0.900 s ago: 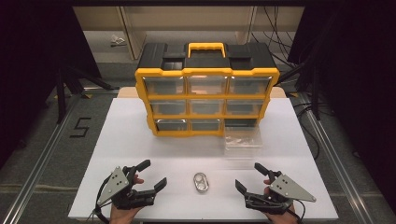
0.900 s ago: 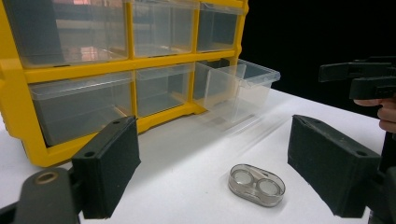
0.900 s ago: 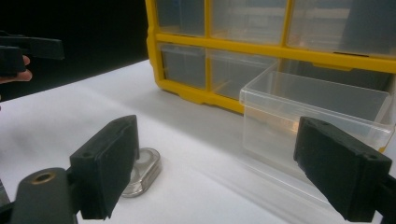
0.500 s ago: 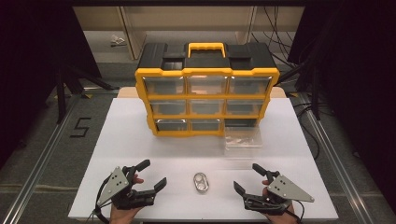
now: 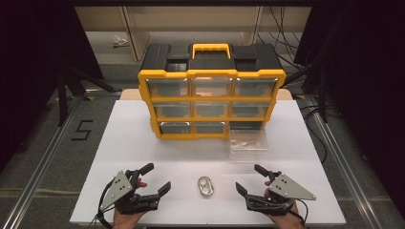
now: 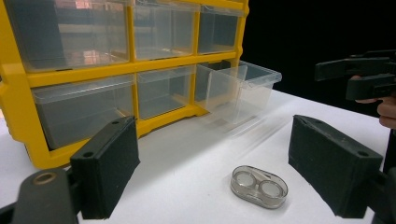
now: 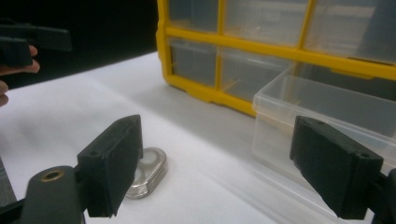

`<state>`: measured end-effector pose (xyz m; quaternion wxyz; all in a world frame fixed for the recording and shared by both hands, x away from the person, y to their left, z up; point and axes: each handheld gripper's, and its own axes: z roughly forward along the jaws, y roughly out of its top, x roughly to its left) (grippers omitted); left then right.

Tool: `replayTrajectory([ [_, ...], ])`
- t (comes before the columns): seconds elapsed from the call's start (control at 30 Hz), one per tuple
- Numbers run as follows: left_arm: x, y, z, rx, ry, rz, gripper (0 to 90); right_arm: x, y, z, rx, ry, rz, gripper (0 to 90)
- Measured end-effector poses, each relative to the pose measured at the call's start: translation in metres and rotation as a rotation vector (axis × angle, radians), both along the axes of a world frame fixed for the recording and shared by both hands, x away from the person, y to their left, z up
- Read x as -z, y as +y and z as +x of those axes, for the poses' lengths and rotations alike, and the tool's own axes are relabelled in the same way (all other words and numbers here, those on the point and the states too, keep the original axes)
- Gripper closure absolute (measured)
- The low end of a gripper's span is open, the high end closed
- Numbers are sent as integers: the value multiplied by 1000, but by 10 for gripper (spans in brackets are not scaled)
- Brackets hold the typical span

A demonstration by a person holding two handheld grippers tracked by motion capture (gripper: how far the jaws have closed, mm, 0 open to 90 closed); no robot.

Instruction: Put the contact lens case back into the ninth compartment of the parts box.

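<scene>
High view has us looking first at the right gripper (image 5: pixel 250 183), jaws spread wide with nothing between them, resting low near the front edge of the worktop (image 5: pixel 124 138). Over the last second it has crept slightly inward, toward the small lens case (image 5: pixel 206 186) lying flat near the middle of the front edge, and it sits a little nearer to that case than before without touching it. Our left gripper (image 5: pixel 157 177) has stayed put on the other side of the case, equally wide and empty. In the right gripper view the case (image 7: pixel 147 171) lies just beyond the left jaw. Farther back, the clear drawer (image 5: pixel 248 141) stands pulled out of the yellow organiser (image 5: pixel 210 102), at its bottom right. We judge the approach has only begun: the case remains unlifted and apart from the waiting drawer.
</scene>
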<state>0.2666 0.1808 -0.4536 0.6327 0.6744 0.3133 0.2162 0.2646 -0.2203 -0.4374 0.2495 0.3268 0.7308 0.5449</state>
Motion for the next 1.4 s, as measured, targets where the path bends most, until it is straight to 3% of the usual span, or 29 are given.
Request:
replayTrajectory([
  [0.23, 0, 0, 0, -5, 2, -1, 158, 2, 20, 10, -44, 92, -75, 191],
  [0.43, 0, 0, 0, -4, -1, -2, 158, 0, 36, 14, -71, 135, -112, 195],
  [1.23, 0, 0, 0, -1, -2, -1, 159, 0, 52, 27, -131, 203, -206, 206],
  [1.4, 1, 0, 0, -3, -2, 0, 159, -5, 56, 34, -141, 241, -236, 221],
])
